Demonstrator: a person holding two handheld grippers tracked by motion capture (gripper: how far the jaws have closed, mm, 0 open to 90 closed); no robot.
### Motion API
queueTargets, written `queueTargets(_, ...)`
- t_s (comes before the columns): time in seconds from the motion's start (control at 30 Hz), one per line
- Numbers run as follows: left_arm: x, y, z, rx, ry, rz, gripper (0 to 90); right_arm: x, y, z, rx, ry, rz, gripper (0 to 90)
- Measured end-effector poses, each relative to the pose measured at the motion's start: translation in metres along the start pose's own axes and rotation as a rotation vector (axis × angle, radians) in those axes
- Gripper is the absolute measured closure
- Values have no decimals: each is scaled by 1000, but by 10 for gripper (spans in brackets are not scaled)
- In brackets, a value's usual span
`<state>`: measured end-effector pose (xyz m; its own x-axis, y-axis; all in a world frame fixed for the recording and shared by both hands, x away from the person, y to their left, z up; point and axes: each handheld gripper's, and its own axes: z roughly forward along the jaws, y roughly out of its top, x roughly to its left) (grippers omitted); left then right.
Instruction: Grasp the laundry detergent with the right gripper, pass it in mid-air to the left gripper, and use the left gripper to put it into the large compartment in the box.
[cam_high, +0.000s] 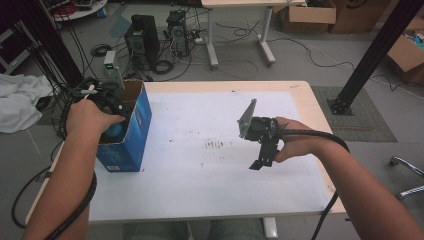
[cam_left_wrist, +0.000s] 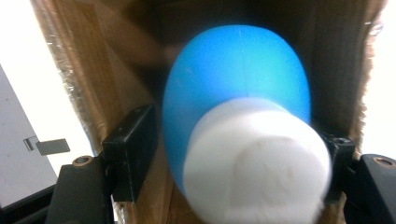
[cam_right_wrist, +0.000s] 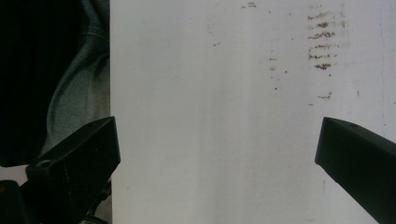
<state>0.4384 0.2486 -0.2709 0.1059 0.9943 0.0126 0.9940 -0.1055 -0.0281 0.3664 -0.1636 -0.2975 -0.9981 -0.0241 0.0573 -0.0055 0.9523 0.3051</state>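
A blue rounded object with a white end (cam_left_wrist: 238, 93) lies inside an open blue cardboard box (cam_high: 134, 135) at the table's left edge. My left gripper (cam_left_wrist: 236, 149) reaches down into this box, its jaws on either side of the object. A narrow gap shows between the left pad (cam_left_wrist: 133, 144) and the blue surface, so the jaws stand open around it. From above, a bit of the blue object (cam_high: 115, 131) peeks out under my left hand. My right gripper (cam_right_wrist: 217, 154) hangs open over the white table cover (cam_right_wrist: 210, 93), holding nothing. It sits right of the table's middle (cam_high: 262, 161).
Brown smudges (cam_high: 215, 145) mark the white cover near the centre. The box's brown inner walls (cam_left_wrist: 116, 70) close in tightly around the left jaws. Behind the table are computer towers (cam_high: 142, 37), cables and a black post (cam_high: 372, 55). A cable (cam_high: 320, 135) trails from the right gripper.
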Motion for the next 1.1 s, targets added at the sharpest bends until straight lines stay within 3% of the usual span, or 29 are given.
queueTargets(0.33,-3,-6,-22,-15,15,24,208,2,2,-2,2,-6,-2,0)
queueTargets(0.63,-8,-9,-49,-48,33,55,194,3,7,-3,3,-10,-4,0)
queueTargets(0.77,-11,-9,-58,-35,35,58,178,4,8,-3,6,-9,-5,0)
queueTargets(1.1,-25,-10,-79,-59,17,131,95,4,6,-6,6,-13,6,0)
